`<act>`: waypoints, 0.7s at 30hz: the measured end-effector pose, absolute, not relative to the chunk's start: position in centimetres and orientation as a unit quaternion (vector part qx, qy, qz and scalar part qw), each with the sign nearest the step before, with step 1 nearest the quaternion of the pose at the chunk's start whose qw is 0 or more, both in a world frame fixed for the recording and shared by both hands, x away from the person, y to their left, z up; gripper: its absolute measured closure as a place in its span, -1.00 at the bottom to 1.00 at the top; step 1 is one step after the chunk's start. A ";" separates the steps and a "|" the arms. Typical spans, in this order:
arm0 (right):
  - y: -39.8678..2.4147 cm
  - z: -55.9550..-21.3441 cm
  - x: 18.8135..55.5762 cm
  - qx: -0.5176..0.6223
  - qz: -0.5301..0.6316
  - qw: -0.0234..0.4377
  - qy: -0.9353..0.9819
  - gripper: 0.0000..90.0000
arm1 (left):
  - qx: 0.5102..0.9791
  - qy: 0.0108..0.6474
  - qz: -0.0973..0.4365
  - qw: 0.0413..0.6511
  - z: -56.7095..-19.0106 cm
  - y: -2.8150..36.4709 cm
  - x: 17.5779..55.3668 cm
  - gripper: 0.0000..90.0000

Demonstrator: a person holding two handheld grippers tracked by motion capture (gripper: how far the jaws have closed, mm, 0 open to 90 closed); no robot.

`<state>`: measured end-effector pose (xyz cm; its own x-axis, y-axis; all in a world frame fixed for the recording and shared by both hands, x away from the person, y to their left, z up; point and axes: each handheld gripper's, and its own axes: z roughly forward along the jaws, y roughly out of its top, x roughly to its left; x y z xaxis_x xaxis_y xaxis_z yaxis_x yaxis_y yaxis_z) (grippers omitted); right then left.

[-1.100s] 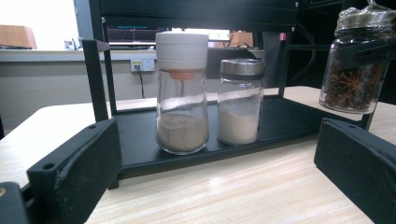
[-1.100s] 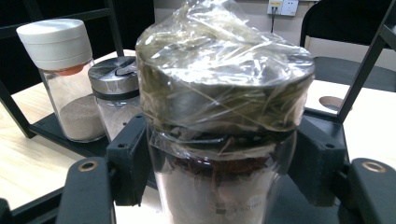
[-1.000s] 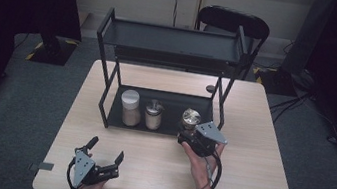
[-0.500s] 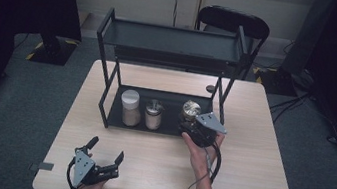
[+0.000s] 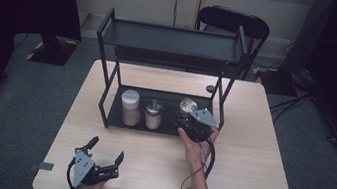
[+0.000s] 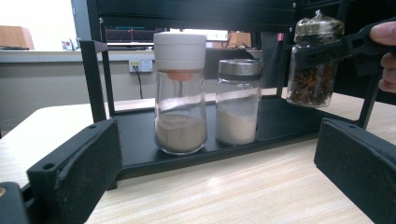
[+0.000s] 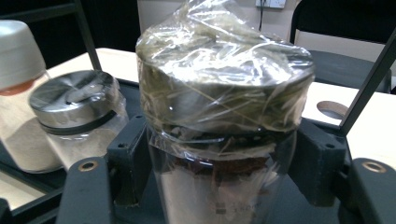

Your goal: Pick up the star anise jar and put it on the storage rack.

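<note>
- Right gripper [image 5: 188,119] clamped on plastic-wrapped jar [image 7: 219,121], over right end of rack's lower tray [image 5: 115,117].
- Left gripper view: star anise inside jar, base off tray.
- Left gripper [image 5: 106,150] open, empty, near table's front edge.

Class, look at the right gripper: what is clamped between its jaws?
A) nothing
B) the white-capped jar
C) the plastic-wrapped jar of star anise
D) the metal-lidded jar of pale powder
C: the right gripper has its jaws pressed on the wrapped star anise jar, seen lifted above the rack's lower shelf in the left gripper view.
</note>
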<state>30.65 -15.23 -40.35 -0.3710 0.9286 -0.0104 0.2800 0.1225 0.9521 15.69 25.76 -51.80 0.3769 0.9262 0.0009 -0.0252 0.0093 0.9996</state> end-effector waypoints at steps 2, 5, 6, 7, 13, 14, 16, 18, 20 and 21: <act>-15.0 -40.5 30.9 0.450 0.482 0.338 0.671 -0.30 | 0.579 0.389 0.400 0.595 -51.8 25.8 15.7 -1.00; -14.7 -40.6 31.2 0.450 0.478 0.338 0.675 -0.30 | 0.580 0.388 0.399 0.595 -51.8 25.8 15.7 -1.00; -14.6 -40.7 31.3 0.449 0.476 0.339 0.676 -0.30 | 0.580 0.388 0.399 0.595 -51.8 25.8 15.7 -1.00; -14.5 -40.7 31.4 0.448 0.475 0.339 0.677 -0.30 | 0.580 0.388 0.399 0.595 -51.8 25.8 15.7 -1.00; -13.8 -41.3 32.0 0.450 0.467 0.338 0.682 -0.30 | 0.580 0.388 0.399 0.595 -51.8 25.8 15.7 -1.00; -13.8 -41.4 32.1 0.449 0.466 0.337 0.685 -0.30 | 0.580 0.387 0.399 0.595 -51.8 25.8 15.7 -1.00; -13.7 -41.6 32.2 0.447 0.465 0.337 0.686 -0.30 | 0.580 0.388 0.399 0.595 -51.8 25.8 15.7 -1.00; -13.7 -41.7 32.3 0.449 0.465 0.333 0.686 -0.30 | 0.580 0.388 0.399 0.595 -51.8 25.8 15.7 -1.00; -13.7 -41.8 32.4 0.452 0.464 0.330 0.687 -0.30 | 0.580 0.388 0.399 0.595 -51.8 25.8 15.7 -1.00; -13.8 -41.9 32.4 0.452 0.465 0.328 0.687 -0.30 | 0.580 0.388 0.400 0.595 -51.8 25.8 15.7 -1.00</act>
